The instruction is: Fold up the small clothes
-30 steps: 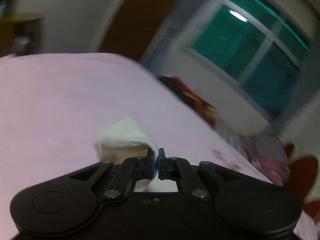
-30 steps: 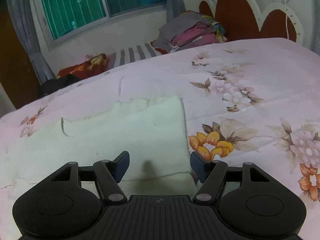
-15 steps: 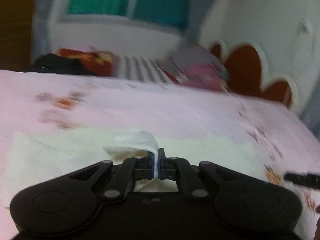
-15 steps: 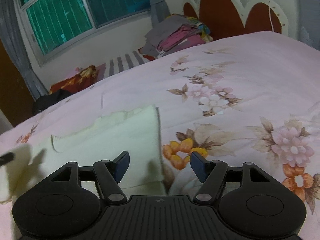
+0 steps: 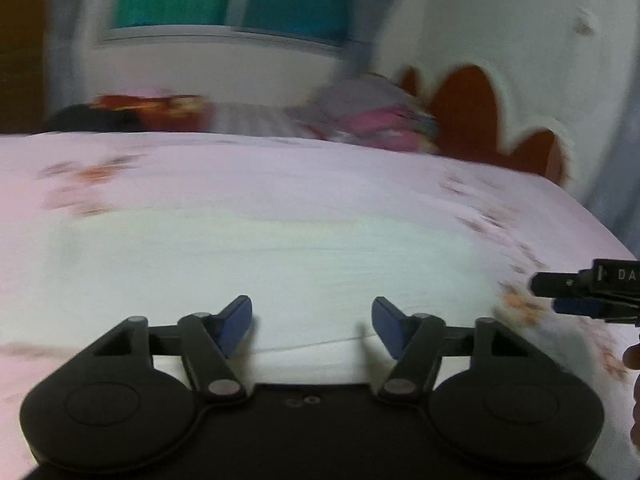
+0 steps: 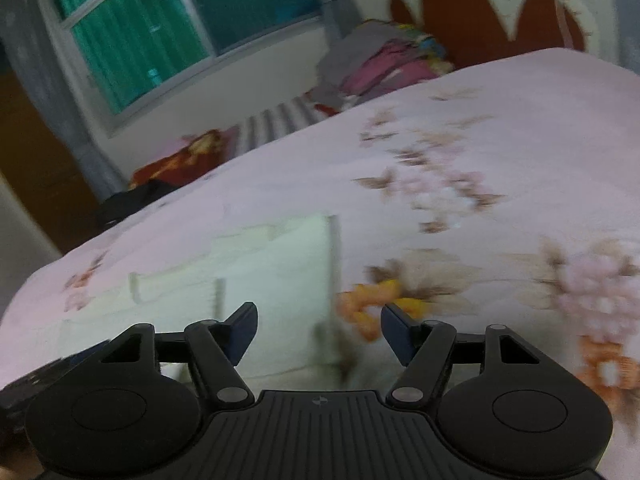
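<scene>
the left gripper (image 5: 312, 322) is spread wide with nothing between its blue pads (image 5: 236, 326), low over a pale cream cloth (image 5: 256, 256) that lies flat on the pink floral bedsheet (image 5: 240, 172). the cloth fills the middle of the left wrist view and runs under the gripper; the view is blurred, so its edges are hard to trace. at the right edge of that view the right gripper (image 5: 582, 294) shows side on, beyond the cloth's right end and over the sheet.

in the right wrist view the right gripper (image 6: 319, 334) is also wide apart and holds nothing. the cloth (image 6: 256, 280) lies ahead and to the left, its straight right edge running down toward the gap between the fingers; the left pad (image 6: 240, 334) sits over the cloth and the right pad over an orange flower (image 6: 368, 304) printed on the sheet (image 6: 480, 140). a scalloped edge shows along the cloth's far side.

past the bed's far side are a pile of clothes (image 6: 384, 64), a striped item (image 6: 276, 124), a red-brown headboard (image 6: 480, 12) and a green window (image 6: 136, 40).
</scene>
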Tool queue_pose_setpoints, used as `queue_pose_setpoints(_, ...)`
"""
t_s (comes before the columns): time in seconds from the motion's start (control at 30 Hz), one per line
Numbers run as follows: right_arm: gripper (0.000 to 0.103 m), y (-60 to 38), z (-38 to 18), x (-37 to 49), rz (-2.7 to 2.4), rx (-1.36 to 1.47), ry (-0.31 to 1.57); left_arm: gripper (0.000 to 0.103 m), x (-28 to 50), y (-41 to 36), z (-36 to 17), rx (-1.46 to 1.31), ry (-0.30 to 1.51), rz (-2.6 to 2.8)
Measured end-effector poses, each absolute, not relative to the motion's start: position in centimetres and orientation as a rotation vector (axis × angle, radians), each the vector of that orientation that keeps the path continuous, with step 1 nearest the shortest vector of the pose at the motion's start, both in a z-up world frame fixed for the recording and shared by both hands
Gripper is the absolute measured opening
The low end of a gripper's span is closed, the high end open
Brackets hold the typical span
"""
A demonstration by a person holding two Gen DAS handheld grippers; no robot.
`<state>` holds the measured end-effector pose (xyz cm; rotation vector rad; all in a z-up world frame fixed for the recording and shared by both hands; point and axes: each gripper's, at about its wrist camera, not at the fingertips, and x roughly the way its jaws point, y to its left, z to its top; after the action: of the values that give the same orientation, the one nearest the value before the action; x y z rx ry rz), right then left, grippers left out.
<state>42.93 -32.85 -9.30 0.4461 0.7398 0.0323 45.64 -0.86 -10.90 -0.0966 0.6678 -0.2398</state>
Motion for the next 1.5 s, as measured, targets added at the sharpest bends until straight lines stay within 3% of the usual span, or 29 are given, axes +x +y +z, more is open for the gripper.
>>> queue_pose_setpoints(0.27,0.067,-27.5,-11.6,46.4,0.169,0.489,0.8,0.062,42.2,11.3,-11.9,-0.162,0.74,0.048)
queue_pose_setpoints(0.37,0.038,-26.3,-12.8,48.0,0.193,0.515,0.84,0.062,43.6,11.7,-12.7,-0.17,0.772,0.035)
queue_pose_setpoints(0.6,0.036,-23.9,-13.4,50.2,0.211,0.443,0.858,0.059,45.5,11.7,-13.5,-0.152,0.779,0.015)
queue_pose_setpoints(0.63,0.027,-23.6,-13.4,50.3,0.212,0.427,0.857,0.059,45.6,11.9,-13.5,-0.149,0.78,0.011)
queue_pose_setpoints(0.67,0.004,-23.3,-13.4,50.5,0.217,0.406,0.863,0.058,45.6,12.0,-13.6,-0.145,0.78,0.011)
queue_pose_setpoints(0.8,0.004,-23.7,-10.6,49.1,0.192,0.385,0.747,0.048,45.1,12.8,-13.0,-0.159,0.747,0.036)
queue_pose_setpoints(0.93,0.004,-25.8,-9.2,47.7,0.137,0.41,0.686,0.046,45.1,13.3,-13.0,-0.181,0.771,0.018)
queue_pose_setpoints(1.1,0.004,-26.3,-9.2,47.1,0.131,0.389,0.694,0.048,44.6,12.7,-11.9,-0.196,0.72,-0.021)
queue_pose_setpoints(1.5,0.004,-28.2,-10.0,46.5,0.064,0.393,0.708,0.049,45.3,11.9,-13.7,-0.134,0.786,-0.019)
